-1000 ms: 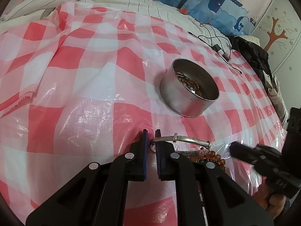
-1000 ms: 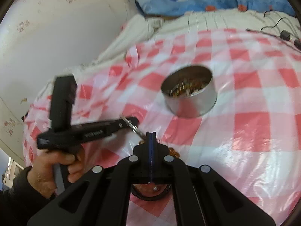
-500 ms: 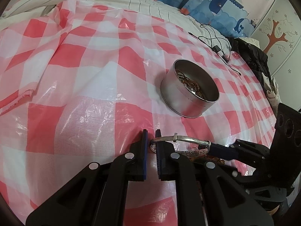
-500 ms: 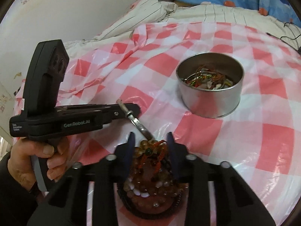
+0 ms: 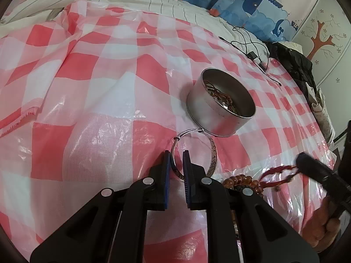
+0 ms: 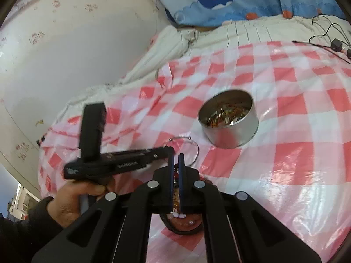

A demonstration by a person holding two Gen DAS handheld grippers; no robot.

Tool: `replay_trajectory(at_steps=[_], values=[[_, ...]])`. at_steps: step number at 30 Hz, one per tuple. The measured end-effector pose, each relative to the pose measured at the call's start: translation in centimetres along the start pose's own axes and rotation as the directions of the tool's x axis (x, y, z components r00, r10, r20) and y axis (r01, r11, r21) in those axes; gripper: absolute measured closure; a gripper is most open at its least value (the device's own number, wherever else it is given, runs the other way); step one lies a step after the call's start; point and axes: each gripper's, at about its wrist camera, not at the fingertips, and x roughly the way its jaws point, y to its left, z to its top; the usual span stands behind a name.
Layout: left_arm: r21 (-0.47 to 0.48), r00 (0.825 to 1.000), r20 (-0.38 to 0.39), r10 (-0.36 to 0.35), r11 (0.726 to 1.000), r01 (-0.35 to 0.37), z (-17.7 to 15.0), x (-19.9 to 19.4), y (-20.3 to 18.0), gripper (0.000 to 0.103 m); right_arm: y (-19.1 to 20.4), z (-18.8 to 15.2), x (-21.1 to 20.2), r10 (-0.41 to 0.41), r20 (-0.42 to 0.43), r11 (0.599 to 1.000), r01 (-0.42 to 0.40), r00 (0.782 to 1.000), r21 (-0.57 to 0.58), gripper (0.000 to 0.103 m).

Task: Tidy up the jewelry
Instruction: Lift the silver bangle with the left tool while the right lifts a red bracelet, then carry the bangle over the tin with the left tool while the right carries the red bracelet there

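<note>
Silver bangle (image 5: 198,151): it stands tilted on the checked plastic sheet (image 5: 92,100); its near rim sits between the blue pads of your left tool (image 5: 176,163); its far rim touches the base of the round tin (image 5: 221,111)
Left tool: your pads are narrowed on the bangle's near rim, pinching it
Beaded bracelet (image 5: 240,180): amber beads lie just right of your left tool; its red tassel cord (image 5: 278,171) stretches right to the tip of your right tool (image 5: 303,160)
Right tool: in its own view your right tool (image 6: 175,160) has its pads drawn almost together on the red and amber strand; the beads hang below between the arms
Dark ring (image 6: 182,228): it lies on the sheet under your right tool, partly hidden
Tin: it is open, with mixed jewelry inside; it stands on the far side of both tools
Bed: the sheet covers a bed; a black cable (image 5: 252,46) lies far right; whale-print fabric (image 5: 252,2) runs along the far edge
</note>
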Motion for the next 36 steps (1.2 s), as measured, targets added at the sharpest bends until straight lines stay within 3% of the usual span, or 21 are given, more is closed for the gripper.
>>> replay_trajectory(at_steps=[5, 13, 15, 17, 21, 24, 36], values=[[0.11, 0.996, 0.015, 0.085, 0.99, -0.086, 0.3, 0.3, -1.4, 0.089, -0.6, 0.5, -1.1, 0.001, 0.038, 0.999, -0.003, 0.999, 0.034, 0.099], [0.263, 0.982, 0.011, 0.187, 0.947, -0.183, 0.1, 1.3, -3.2, 0.086, -1.3, 0.4, -1.0, 0.004, 0.037, 0.998, -0.007, 0.999, 0.067, 0.099], [0.32, 0.978, 0.01, 0.209, 0.926, -0.202, -0.1, 1.2, -3.9, 0.097, -1.4, 0.3, -0.8, 0.005, 0.032, 0.997, -0.007, 0.999, 0.07, 0.099], [0.336, 0.98, 0.005, 0.199, 0.923, -0.189, -0.3, 1.0, -4.3, 0.101, -1.5, 0.2, -0.7, 0.008, 0.031, 0.997, -0.01, 0.999, 0.076, 0.099], [0.261, 0.996, 0.002, 0.088, 0.962, -0.086, 0.4, -0.6, -3.8, 0.101, -1.6, 0.4, -0.9, 0.012, 0.044, 0.996, -0.016, 0.999, 0.082, 0.099], [0.224, 0.998, 0.017, 0.054, 0.973, -0.057, 0.7, -1.5, -3.5, 0.101, -1.7, 0.5, -1.2, 0.011, 0.059, 0.996, -0.016, 0.998, 0.089, 0.099], [0.203, 0.996, 0.088, -0.028, 0.979, 0.01, 2.3, -4.7, -4.5, 0.1, -2.5, 1.4, -2.6, 0.012, 0.134, 0.991, -0.03, 0.991, 0.132, 0.099]])
